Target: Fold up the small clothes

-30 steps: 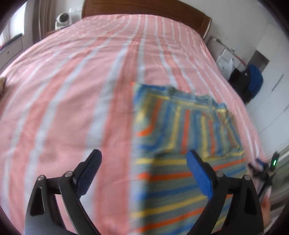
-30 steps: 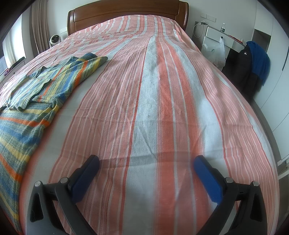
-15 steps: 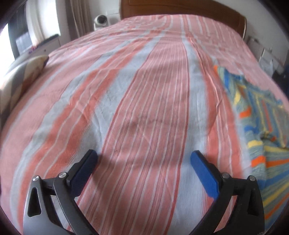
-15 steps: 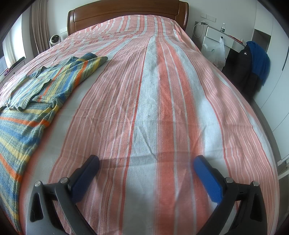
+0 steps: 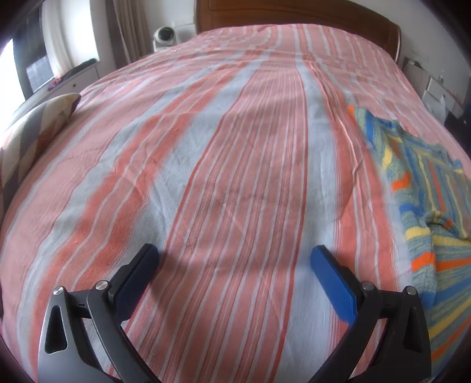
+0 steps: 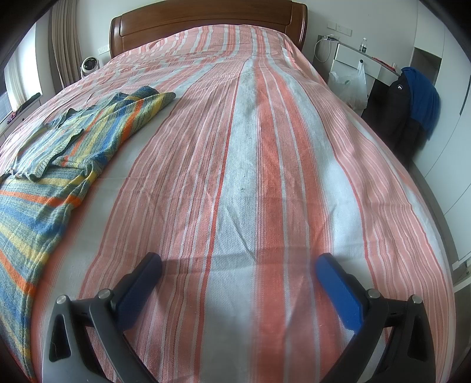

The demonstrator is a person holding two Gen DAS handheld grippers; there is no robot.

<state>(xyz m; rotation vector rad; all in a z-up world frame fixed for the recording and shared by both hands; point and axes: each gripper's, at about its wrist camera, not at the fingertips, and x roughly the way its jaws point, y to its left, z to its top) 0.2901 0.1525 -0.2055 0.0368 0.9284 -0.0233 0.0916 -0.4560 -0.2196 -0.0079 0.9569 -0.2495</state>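
Observation:
A small knitted garment [image 5: 429,206] with blue, yellow and orange stripes lies spread on the bed [image 5: 235,132], at the right edge of the left wrist view. In the right wrist view the same garment [image 6: 53,165] lies at the left, one part folded over itself. My left gripper [image 5: 235,256] hangs wide open over bare sheet to the left of the garment, with nothing between its blue pads. Over bare sheet on the garment's other side, my right gripper [image 6: 238,263] stands open and empty too.
The bed wears a pink, white and red striped sheet and has a wooden headboard [image 6: 206,20]. A patterned pillow [image 5: 32,132] lies at its left edge. A small fan [image 6: 89,64] stands by the curtain. A desk, a plastic bag [image 6: 350,85] and a blue-draped chair [image 6: 418,100] stand to the right.
My left gripper has swung left, off the garment and onto bare sheet, and dropped lower; the garment slid from the middle of its view to the right edge. The right gripper has not moved.

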